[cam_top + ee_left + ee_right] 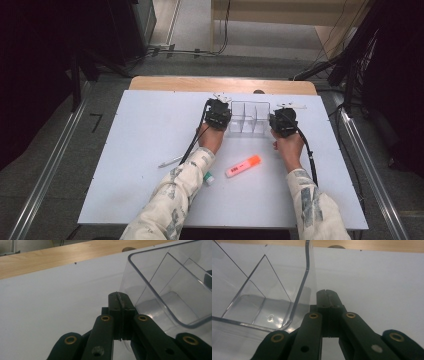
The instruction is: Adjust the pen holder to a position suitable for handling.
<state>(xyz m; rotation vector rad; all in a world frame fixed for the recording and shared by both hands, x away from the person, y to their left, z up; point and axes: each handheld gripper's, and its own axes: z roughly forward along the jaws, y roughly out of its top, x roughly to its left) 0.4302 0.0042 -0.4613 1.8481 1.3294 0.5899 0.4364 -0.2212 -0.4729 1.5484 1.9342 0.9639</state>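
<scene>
A clear plastic organizer [248, 118] with several compartments stands at the back middle of the white table [150, 130]. My left gripper [220, 105] sits just off its left end and my right gripper [285, 112] just off its right end. In the left gripper view the jaws [121, 298] are shut with nothing between them, right beside the organizer's rounded corner [160, 297]. The right gripper's jaws [327, 295] are likewise shut and empty, close against the organizer's clear wall [307, 277]. Whether either gripper touches the wall I cannot tell.
An orange highlighter [243, 166] lies in front of the organizer between the forearms. A thin silver pen [170, 162] lies left of the left arm, and a small white and green item [209, 177] sits by that sleeve. A wooden strip [225, 83] borders the table's far edge.
</scene>
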